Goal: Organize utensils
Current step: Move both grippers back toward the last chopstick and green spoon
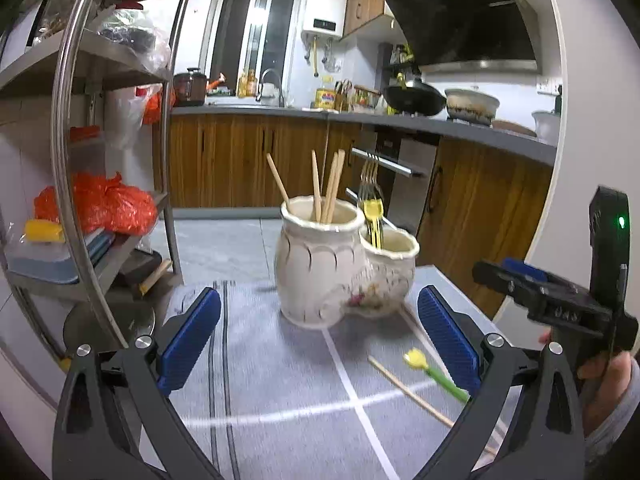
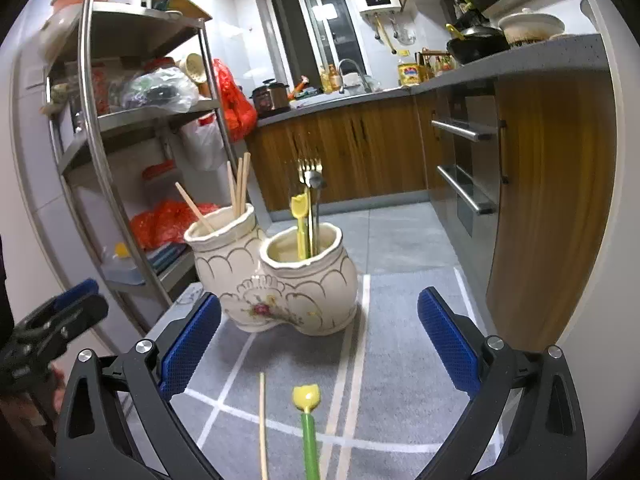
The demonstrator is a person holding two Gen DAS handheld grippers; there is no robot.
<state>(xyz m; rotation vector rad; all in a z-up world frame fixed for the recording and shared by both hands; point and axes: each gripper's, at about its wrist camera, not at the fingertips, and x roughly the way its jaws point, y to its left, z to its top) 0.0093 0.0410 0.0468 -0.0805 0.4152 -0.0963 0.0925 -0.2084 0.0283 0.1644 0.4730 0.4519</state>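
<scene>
A cream double-pot ceramic holder (image 1: 320,276) (image 2: 288,280) stands on a grey cloth. Its taller pot holds several wooden chopsticks (image 1: 330,188) (image 2: 238,184). Its lower pot holds forks and a yellow utensil (image 1: 373,212) (image 2: 305,208). A green-handled utensil with a yellow tulip head (image 1: 434,372) (image 2: 308,420) and loose chopsticks (image 1: 408,388) (image 2: 262,424) lie on the cloth. My left gripper (image 1: 320,336) is open and empty, in front of the holder. My right gripper (image 2: 320,340) is open and empty, above the tulip utensil; it also shows at the right of the left wrist view (image 1: 560,304).
The grey cloth (image 1: 280,400) (image 2: 400,360) with white lines covers a raised surface. A metal shelf rack (image 1: 100,160) (image 2: 120,160) with bags and boxes stands to the left. Wooden kitchen cabinets (image 1: 240,160) (image 2: 540,200) and a counter run behind and to the right.
</scene>
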